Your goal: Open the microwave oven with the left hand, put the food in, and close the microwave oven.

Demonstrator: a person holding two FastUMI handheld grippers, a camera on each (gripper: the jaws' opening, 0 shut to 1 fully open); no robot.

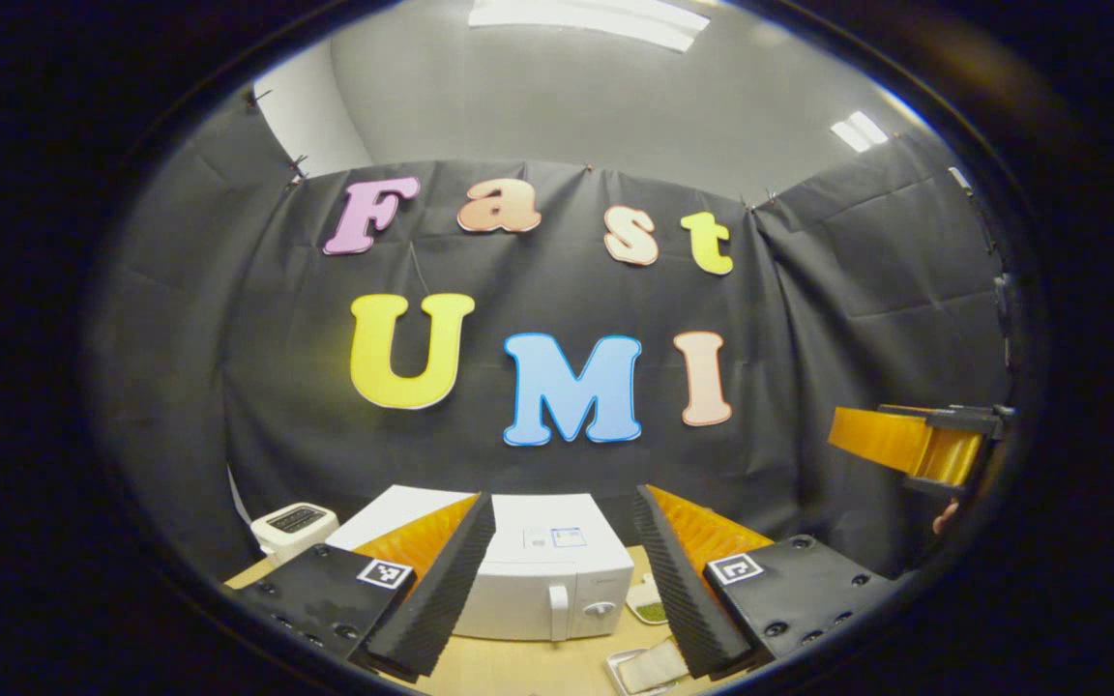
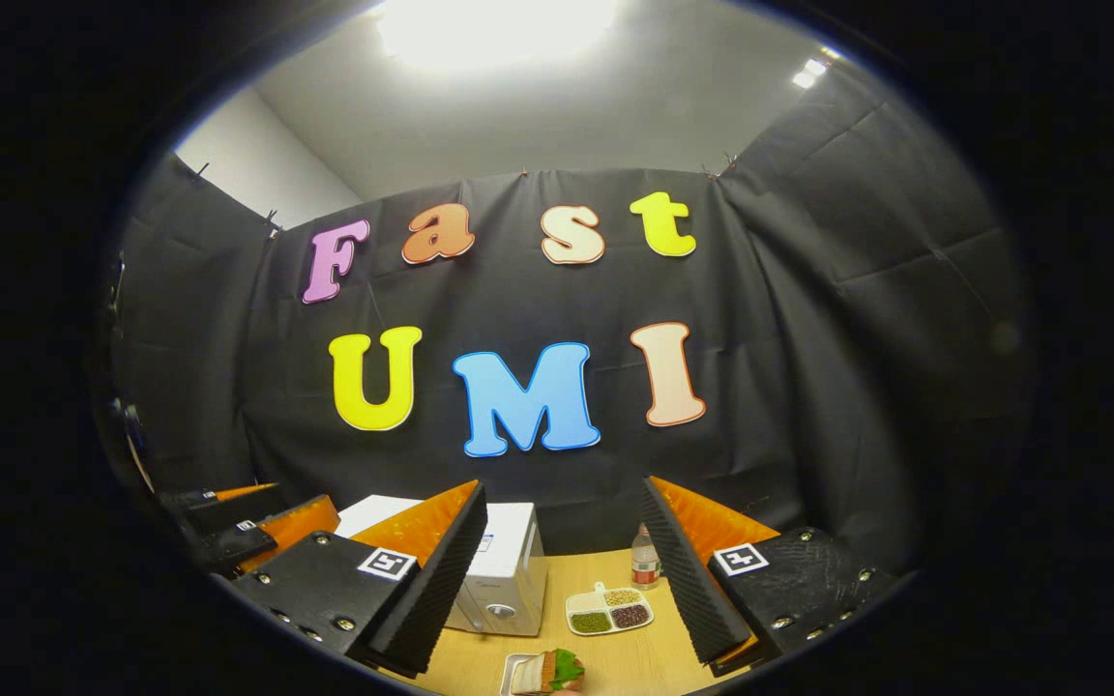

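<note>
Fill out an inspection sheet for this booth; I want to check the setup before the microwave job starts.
Surface: wooden table carrying everything.
Job's things: white microwave with door shut, handle and dial at the front right; sandwich on a small tray at the near edge.
Clutter: divided dish of beans and grains; small bottle behind it; white device left of the microwave.
Grippers: left gripper open, empty, held above the table facing the microwave; right gripper open, empty.
Cables: nothing seen.
Surroundings: black cloth wall, grey ceiling with lights on.
</note>
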